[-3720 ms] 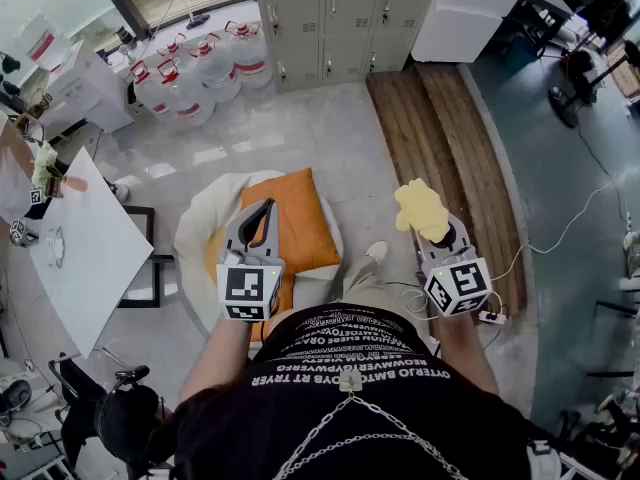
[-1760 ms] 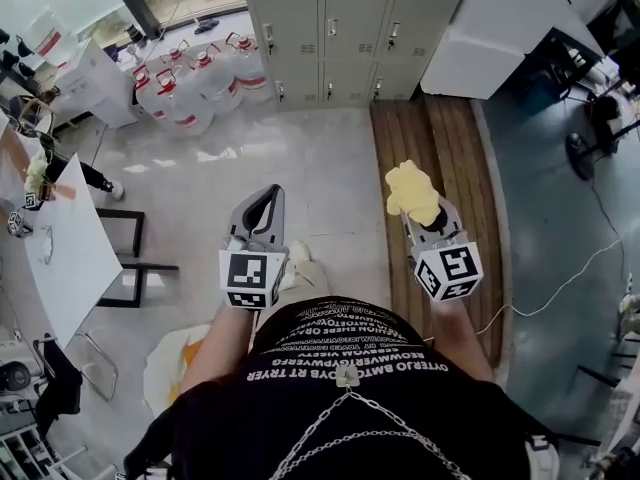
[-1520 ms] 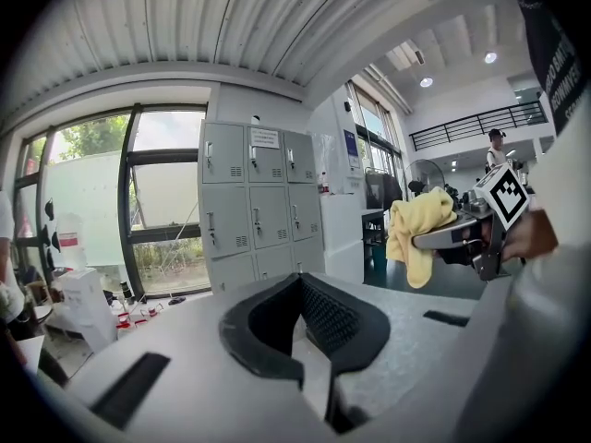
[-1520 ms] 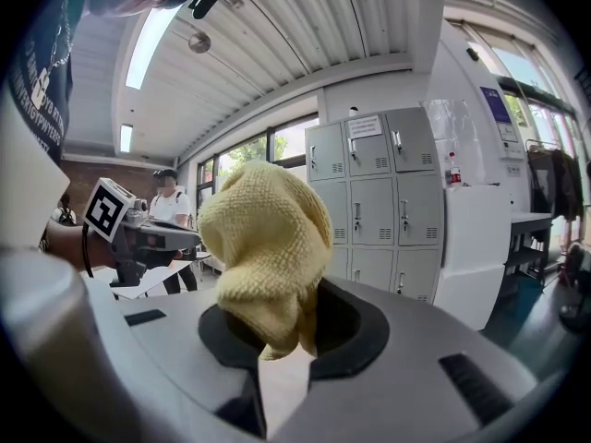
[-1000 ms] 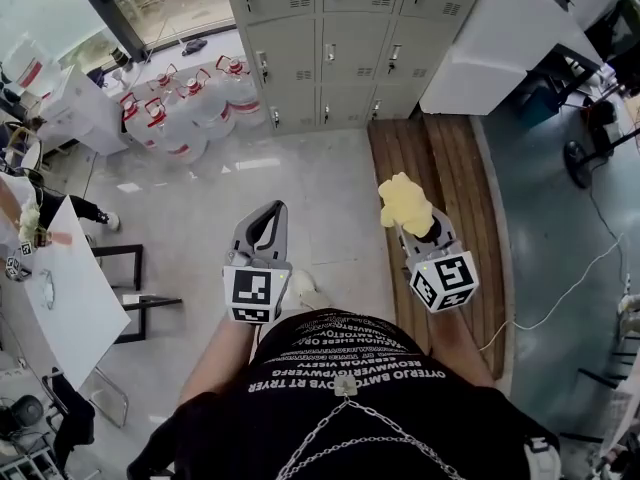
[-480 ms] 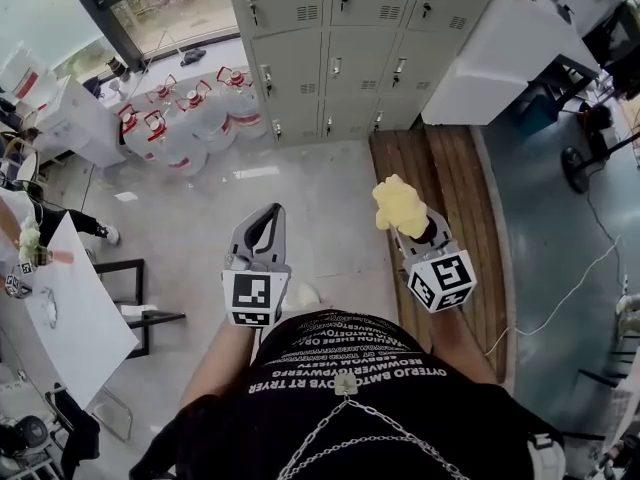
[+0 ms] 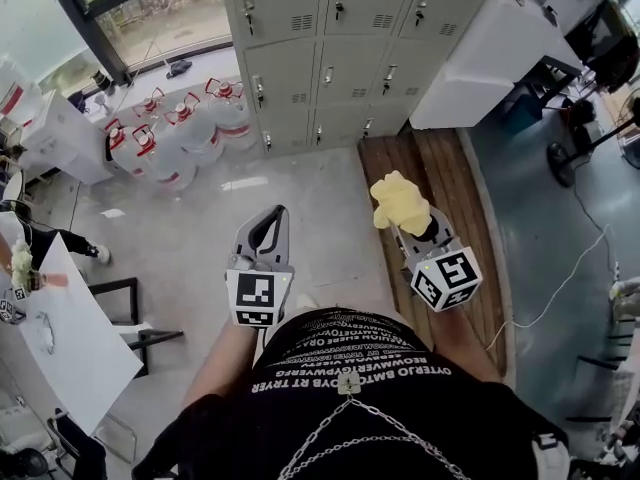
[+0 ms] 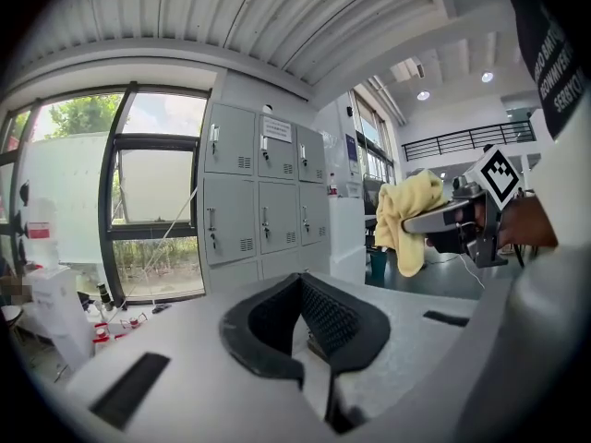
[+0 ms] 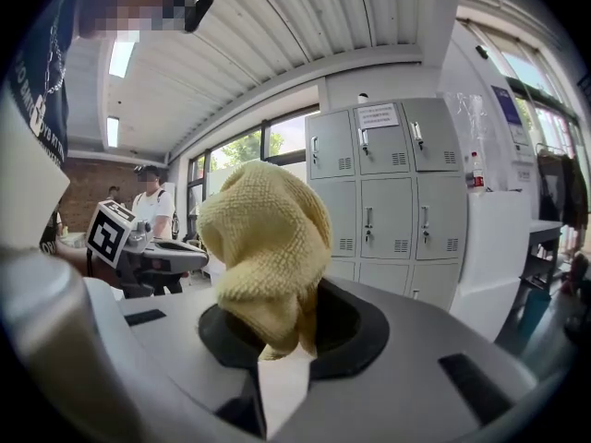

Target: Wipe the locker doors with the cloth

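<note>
A bank of grey locker doors [image 7: 330, 38] stands ahead, some way beyond both grippers, and also shows in the gripper views [image 8: 263, 201] [image 9: 388, 201]. A crumpled yellow cloth [image 7: 398, 201] bulges out of my right gripper [image 7: 415, 230], which is shut on it; up close the cloth [image 9: 268, 247] fills that gripper [image 9: 277, 335]. My left gripper [image 7: 270, 223] is held level beside it, shut and empty [image 8: 309, 330]. From the left gripper view, the cloth [image 8: 406, 229] hangs off the right gripper [image 8: 462, 220]. Neither gripper touches the lockers.
Several water jugs [image 7: 180, 133] stand on the floor left of the lockers, under a window. A white cabinet [image 7: 470, 53] sits to their right. Wooden boards [image 7: 420, 168] lie on the floor under my right gripper. A white table [image 7: 60, 338] is at left. A person [image 9: 152, 220] stands behind.
The person has walked toward the lockers, which now sit closer and larger in view. The orange cushion has dropped out of sight. Both grippers keep their pose, the cloth still held.
</note>
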